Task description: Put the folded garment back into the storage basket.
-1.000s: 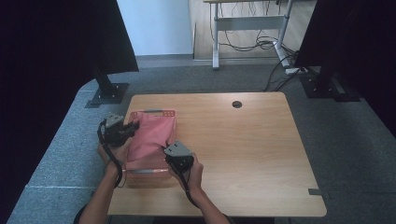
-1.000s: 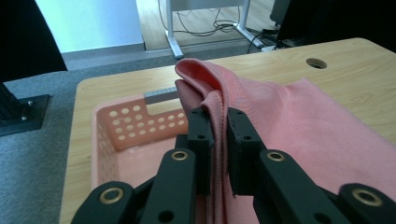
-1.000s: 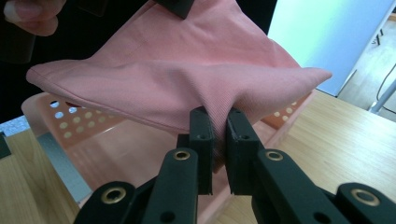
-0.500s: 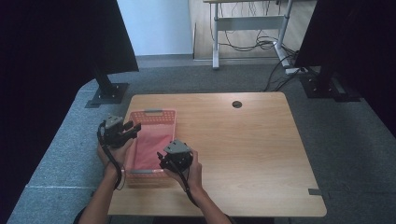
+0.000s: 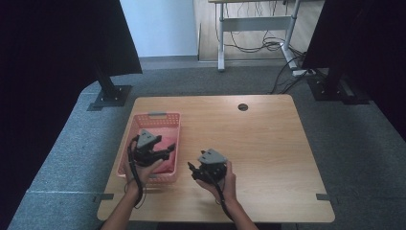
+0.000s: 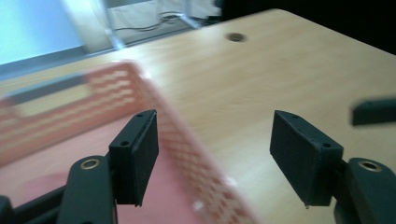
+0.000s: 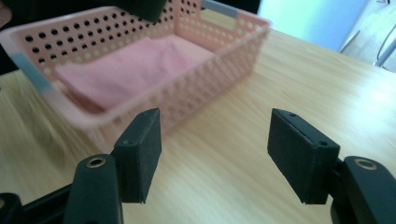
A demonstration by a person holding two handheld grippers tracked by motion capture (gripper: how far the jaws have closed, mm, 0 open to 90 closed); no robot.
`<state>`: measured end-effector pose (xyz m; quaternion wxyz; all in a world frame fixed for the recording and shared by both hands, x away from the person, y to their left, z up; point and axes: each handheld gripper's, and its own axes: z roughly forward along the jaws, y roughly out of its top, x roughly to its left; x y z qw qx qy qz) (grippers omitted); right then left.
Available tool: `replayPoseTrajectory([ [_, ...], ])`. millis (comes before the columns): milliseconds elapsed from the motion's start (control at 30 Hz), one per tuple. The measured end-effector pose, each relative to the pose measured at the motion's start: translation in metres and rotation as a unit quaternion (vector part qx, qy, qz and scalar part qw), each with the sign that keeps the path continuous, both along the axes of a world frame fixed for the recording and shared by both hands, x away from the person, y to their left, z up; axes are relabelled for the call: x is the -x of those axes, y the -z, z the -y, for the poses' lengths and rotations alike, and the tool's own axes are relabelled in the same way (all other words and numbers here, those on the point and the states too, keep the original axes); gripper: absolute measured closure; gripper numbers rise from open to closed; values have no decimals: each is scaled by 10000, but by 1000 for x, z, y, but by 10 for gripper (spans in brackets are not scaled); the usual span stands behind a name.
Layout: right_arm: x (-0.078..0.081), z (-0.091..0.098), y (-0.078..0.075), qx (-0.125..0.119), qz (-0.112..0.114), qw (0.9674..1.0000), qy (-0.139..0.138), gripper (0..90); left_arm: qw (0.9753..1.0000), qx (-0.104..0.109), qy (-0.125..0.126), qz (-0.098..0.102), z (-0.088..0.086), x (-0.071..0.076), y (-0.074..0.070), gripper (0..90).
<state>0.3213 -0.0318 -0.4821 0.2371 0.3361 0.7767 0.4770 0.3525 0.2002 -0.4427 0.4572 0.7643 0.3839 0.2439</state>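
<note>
Both the left hand-held gripper (image 5: pixel 165 152) and the right hand-held gripper (image 5: pixel 195 171) have just been opening and are released, with nothing between the jaws. The cloth (image 7: pixel 126 70) lies in the basket (image 5: pixel 158 116) beside them, so placing looks done. Next, probably draw both clear.

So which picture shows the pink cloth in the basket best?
The right gripper view: the folded pink cloth lies plain inside the basket. In the high view the left gripper covers part of it; the left gripper view is blurred.

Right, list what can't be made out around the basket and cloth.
- High view: part of the pink cloth in the basket lies under the left gripper.
- Left gripper view: basket wall is motion-blurred; its holes smear.
- Right gripper view: basket's near corner is blurred; the cloth's folds are unclear.
</note>
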Motion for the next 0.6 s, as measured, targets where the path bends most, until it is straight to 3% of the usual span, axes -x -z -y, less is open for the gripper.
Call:
replayPoseTrajectory([
  [33, 7, 19, 4, -31, -21, 10000, 34, 356, 9996, -33, 272, 6, 14, 11, 6, 306],
  [133, 18, 47, 11, -36, -55, 10000, 73, 361, 9988, -31, 490, -26, 27, 22, 14, 295],
  [200, 26, 65, 18, -9, -85, 9999, 101, 364, 9971, -71, 756, -74, 43, 37, 28, 293],
  [367, 41, 104, 35, -146, -275, 9993, 221, 367, 9949, -1, 998, -171, 55, 57, 45, 290],
  [400, 41, 104, 35, -146, -275, 9993, 221, 367, 9949, -1, 998, -171, 55, 57, 45, 290],
  [433, 46, 115, 41, -127, -304, 9992, 241, 367, 9945, 39, 1031, -193, 56, 63, 51, 290],
  [600, 55, 132, 51, 21, -412, 9989, 214, 368, 9936, 148, 1085, -286, 56, 73, 60, 294],
])
